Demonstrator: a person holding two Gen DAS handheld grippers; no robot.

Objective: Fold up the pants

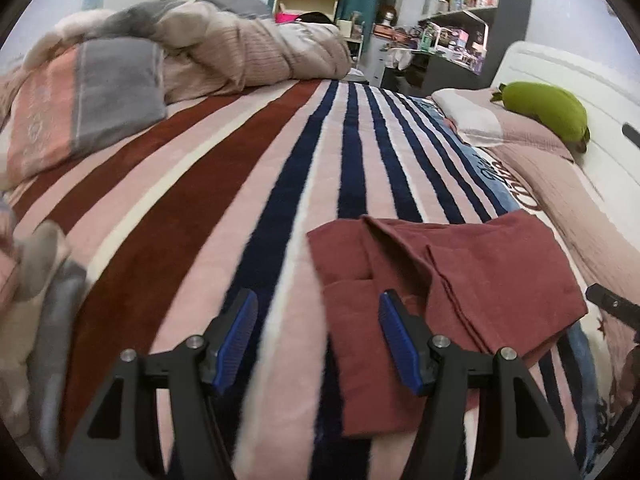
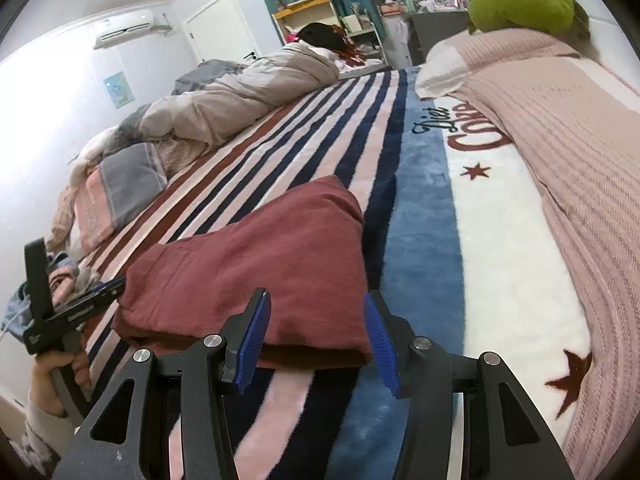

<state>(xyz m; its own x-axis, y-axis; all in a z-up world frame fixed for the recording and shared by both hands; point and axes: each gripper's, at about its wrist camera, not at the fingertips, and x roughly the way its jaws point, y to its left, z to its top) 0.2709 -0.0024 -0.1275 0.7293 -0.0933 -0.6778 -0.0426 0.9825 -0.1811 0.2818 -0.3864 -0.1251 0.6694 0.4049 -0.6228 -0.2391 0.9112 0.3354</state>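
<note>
Left view: your left claw sits at bottom centre, spread and empty, its right finger over the near edge of the pants, which lie folded at lower right on the striped bed.

Right view: your right claw is spread too, empty, just before the pants' near edge at centre. They look soft, light and floppy; take a layered corner or folded edge.

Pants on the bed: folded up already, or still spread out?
Folded. The maroon pants lie as a compact layered bundle on the striped blanket, with stacked edges visible in the left wrist view. Both grippers' jaws are open, holding nothing.
</note>
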